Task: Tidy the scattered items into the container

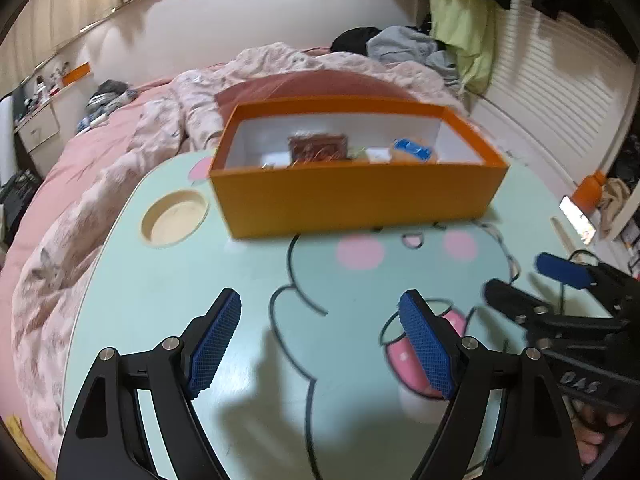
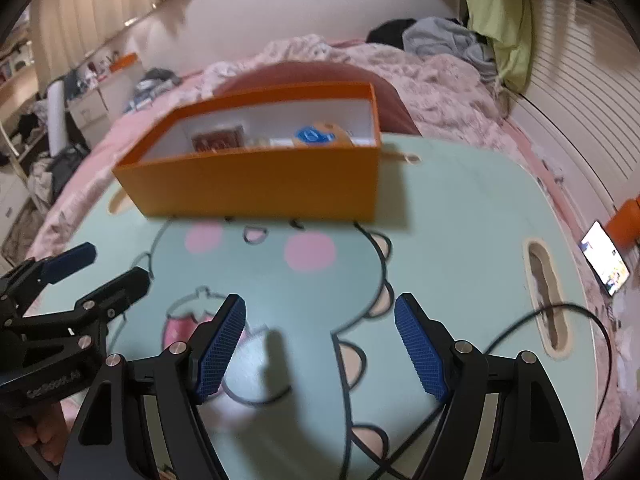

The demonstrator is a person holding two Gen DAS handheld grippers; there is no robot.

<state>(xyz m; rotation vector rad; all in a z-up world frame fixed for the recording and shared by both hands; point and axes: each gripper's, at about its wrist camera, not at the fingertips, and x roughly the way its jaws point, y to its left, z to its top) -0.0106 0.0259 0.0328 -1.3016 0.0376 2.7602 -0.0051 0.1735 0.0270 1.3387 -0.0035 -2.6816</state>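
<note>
My left gripper [image 1: 320, 340] and right gripper [image 2: 320, 344] gape wide, empty; several items sit in the box [image 1: 356, 196] (nothing loose beside it), so I judge tidying done.

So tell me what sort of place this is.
Most likely a bedroom: a small cartoon lap table stands on a bed with a pink quilt, a padded headboard behind, and clothes heaped near it.

Side-by-side wrist views toward shared box [image 1: 356, 196]
</note>
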